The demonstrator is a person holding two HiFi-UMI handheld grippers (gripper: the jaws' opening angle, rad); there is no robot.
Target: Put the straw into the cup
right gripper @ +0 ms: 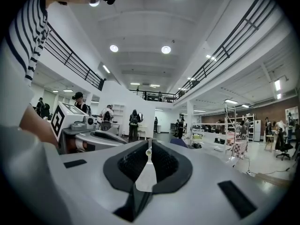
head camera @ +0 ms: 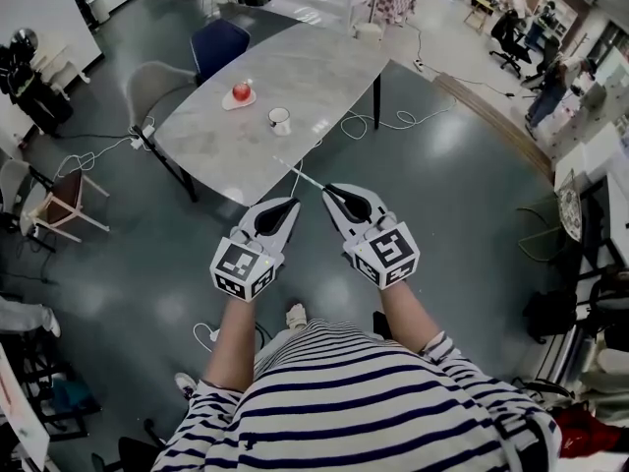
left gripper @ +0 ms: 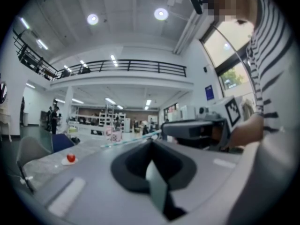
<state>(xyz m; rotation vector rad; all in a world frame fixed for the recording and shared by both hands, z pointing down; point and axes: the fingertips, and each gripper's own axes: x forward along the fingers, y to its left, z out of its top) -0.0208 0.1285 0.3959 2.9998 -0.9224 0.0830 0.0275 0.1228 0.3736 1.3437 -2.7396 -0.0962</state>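
Straw (head camera: pixel 307 178), light and easily crushed, is being pinched at its end by the right hand-held gripper (head camera: pixel 328 191), while the left hand-held gripper (head camera: pixel 293 203) is resting pressed together, empty.

The left gripper (left gripper: pixel 151 148) fills the lower middle, jaws together; at middle right the right gripper (left gripper: pixel 165 129) holds a straw (left gripper: pixel 130 141) pointing left, a table (left gripper: pixel 44 164) at lower left
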